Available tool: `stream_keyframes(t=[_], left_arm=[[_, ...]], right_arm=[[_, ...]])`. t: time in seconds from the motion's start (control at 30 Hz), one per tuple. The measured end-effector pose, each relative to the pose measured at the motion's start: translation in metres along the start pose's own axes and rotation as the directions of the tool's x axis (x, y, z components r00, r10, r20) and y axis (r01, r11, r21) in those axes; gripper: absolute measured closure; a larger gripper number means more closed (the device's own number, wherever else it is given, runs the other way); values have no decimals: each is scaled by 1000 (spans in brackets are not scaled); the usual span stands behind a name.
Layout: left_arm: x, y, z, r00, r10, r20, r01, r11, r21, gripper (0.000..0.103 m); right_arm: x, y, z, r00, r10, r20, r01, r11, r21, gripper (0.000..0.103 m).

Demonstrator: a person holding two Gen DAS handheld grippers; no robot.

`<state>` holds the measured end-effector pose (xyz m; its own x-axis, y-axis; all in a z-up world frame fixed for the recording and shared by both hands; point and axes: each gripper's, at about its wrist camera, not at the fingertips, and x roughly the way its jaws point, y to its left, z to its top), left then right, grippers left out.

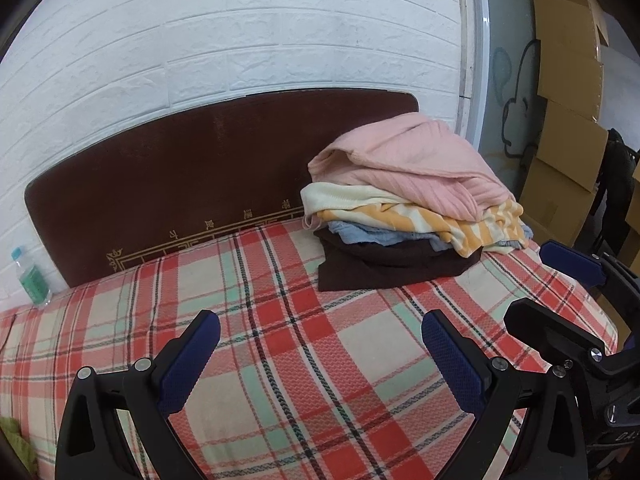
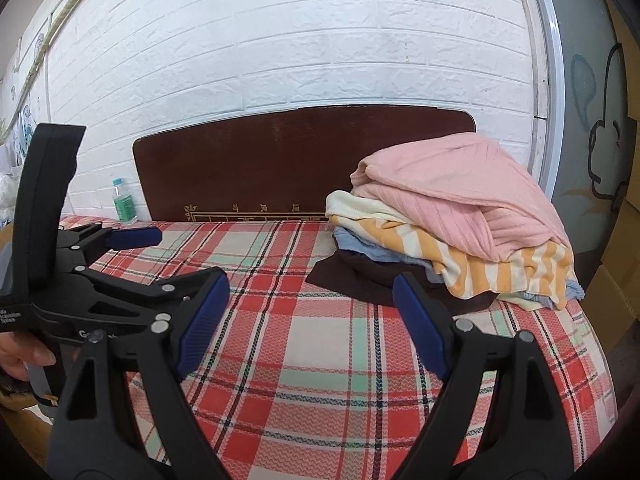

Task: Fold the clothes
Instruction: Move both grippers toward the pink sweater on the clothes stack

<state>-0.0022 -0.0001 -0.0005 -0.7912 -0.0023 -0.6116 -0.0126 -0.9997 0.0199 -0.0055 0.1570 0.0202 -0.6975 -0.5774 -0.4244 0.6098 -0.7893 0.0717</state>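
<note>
Above the plaid bed (image 1: 280,320), left gripper (image 1: 320,360) and right gripper (image 2: 308,320) hover spread

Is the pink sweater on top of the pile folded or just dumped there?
Loosely folded, not neat: the pink sweater is doubled over atop the clothes pile, with rumpled layers and uneven edges.

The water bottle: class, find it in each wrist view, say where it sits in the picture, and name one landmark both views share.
Left wrist view: bottle at the far left edge, against the white brick wall, left of the headboard.
Right wrist view: bottle left of centre, just left of the headboard's lower corner.
Shared landmark: the dark headboard with gold trim; the bottle stands at its left end in both.
</note>
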Motion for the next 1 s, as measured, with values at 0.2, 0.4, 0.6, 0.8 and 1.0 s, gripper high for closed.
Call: stream_keyframes(t=[0.2,0.4,0.6,0.8,1.0], left_arm=[[15,1,7,1000,7,-3,-7,1000,1,0],[26,0,13,1000,23,-18,-23,1000,2,0],[44,2,22,999,36,-35,-36,999,2,0],[60,5,31,998,51,-49,-51,999,3,0],[67,10,30,997,69,-47,-69,998,4,0]], right_arm=[[10,-11,6,1000,-21,2,21,1000,-7,18],[24,-24,15,999,-42,4,42,999,-26,18],[44,-32,22,998,-56,-17,55,997,-46,18],[64,-32,25,995,-78,-62,73,995,-73,18],[73,-30,27,992,-96,-79,88,992,-93,18]])
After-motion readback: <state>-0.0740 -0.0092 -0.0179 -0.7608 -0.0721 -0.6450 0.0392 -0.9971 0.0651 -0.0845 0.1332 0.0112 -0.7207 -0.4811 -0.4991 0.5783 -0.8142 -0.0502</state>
